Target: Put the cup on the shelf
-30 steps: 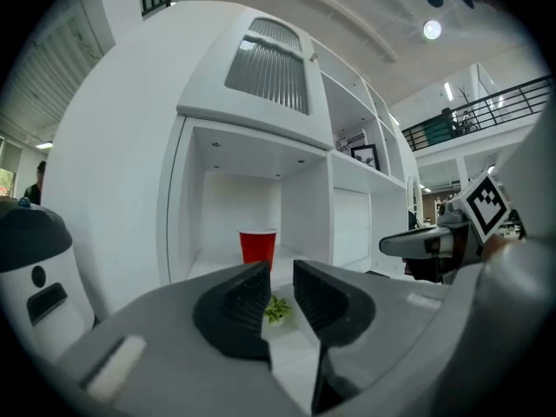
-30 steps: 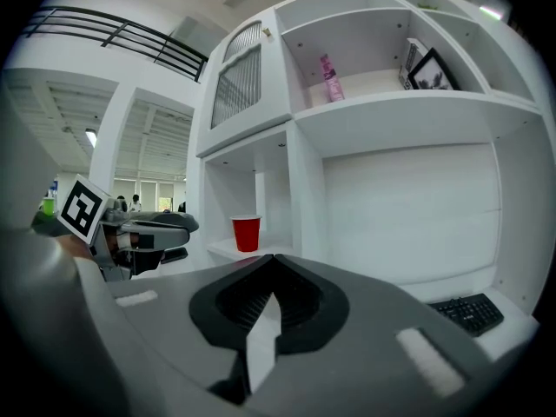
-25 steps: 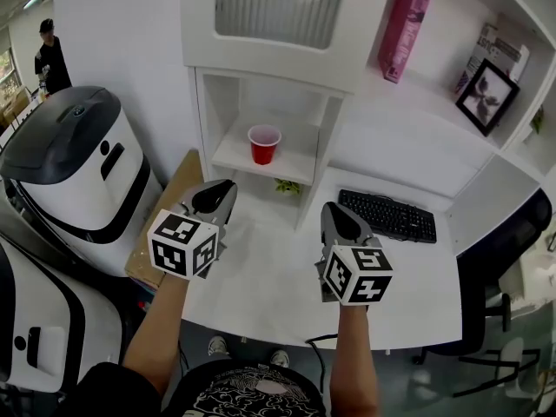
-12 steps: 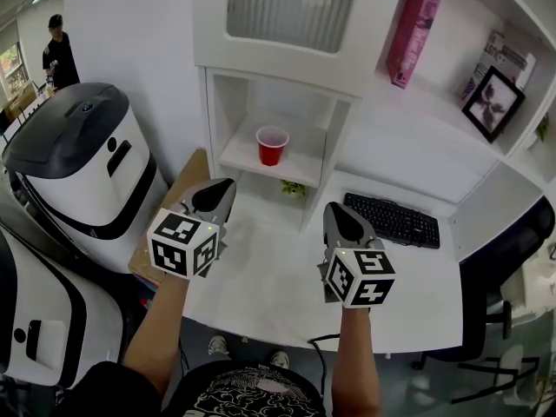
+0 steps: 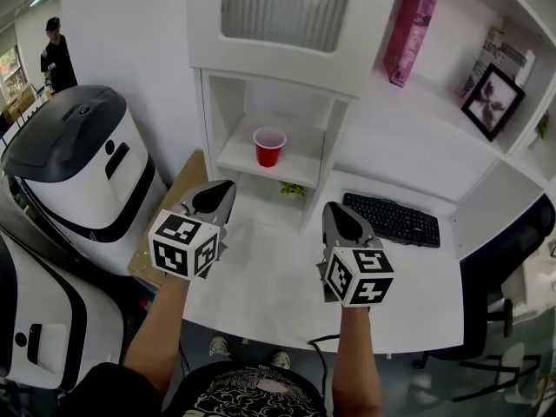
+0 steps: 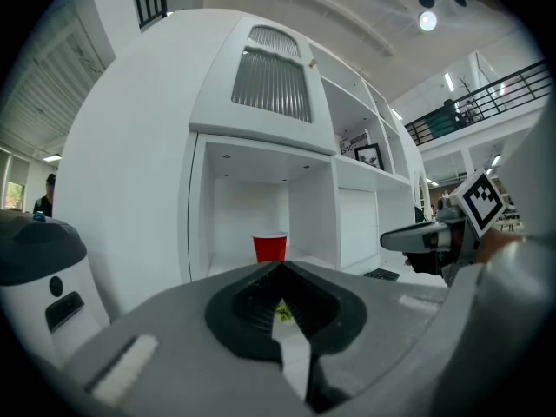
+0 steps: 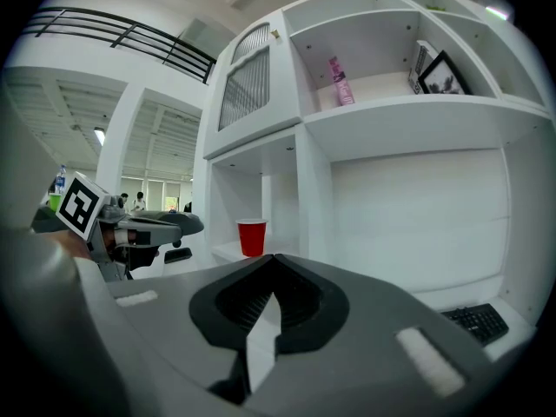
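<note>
A red cup [image 5: 268,146] stands upright on the low white shelf [image 5: 239,160] inside the cubby; it also shows in the left gripper view [image 6: 270,248] and the right gripper view [image 7: 252,236]. My left gripper [image 5: 218,195] hovers over the desk, below and left of the cup, jaws shut and empty. My right gripper [image 5: 336,216] hangs level with it to the right, also shut with nothing in it. Both are well short of the shelf.
A black keyboard [image 5: 389,219] lies on the white desk [image 5: 269,285] at right. A small green plant [image 5: 291,188] sits under the shelf. Upper shelves hold a pink box [image 5: 409,31] and a framed picture [image 5: 491,99]. White-and-black machines [image 5: 78,172] stand at left.
The view shifted slightly; both grippers and the cup keep their places.
</note>
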A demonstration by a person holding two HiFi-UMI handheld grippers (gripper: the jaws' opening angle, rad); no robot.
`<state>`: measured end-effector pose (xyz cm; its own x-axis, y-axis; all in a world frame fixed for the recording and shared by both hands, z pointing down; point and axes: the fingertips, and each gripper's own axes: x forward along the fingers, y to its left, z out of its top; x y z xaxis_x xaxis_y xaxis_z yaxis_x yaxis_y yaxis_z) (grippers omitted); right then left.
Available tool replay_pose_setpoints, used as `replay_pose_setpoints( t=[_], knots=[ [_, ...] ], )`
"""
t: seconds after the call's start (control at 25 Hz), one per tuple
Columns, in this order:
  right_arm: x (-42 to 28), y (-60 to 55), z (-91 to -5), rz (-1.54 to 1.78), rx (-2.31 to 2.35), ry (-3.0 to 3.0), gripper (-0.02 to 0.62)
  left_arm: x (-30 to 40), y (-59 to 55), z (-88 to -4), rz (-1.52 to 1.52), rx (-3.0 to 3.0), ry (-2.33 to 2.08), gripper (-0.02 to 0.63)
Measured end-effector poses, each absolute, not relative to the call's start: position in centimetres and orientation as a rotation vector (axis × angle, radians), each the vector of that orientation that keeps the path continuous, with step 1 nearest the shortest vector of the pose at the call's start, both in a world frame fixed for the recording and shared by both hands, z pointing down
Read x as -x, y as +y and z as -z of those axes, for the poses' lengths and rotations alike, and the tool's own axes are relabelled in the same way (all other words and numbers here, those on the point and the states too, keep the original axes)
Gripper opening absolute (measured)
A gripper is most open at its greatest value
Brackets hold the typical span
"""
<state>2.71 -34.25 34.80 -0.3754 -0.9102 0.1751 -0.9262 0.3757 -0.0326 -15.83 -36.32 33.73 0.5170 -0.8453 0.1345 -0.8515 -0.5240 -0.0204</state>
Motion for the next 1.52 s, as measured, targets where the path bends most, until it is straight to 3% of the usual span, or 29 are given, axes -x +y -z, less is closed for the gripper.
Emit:
replay_pose_setpoints(
  t=[1.28,1.4,1.52],
  knots=[
    [-2.3,-35.2,-36.2,-0.234,-1.699,-2.453,0.025,14.4,-39.3,-34.8,-0.193,-2.725,-1.394,0.000],
    [-2.3,-34.8,-37.1,-0.267,-1.722,-2.427,0.025,13.5,-40.6,-34.7,-0.204,-2.758,-1.333,0.047],
    [-2.4,-34.6,-37.6,-0.286,-1.759,-2.399,0.025,12.6,-41.3,-33.9,-0.188,-2.804,-1.272,0.048]
  ],
)
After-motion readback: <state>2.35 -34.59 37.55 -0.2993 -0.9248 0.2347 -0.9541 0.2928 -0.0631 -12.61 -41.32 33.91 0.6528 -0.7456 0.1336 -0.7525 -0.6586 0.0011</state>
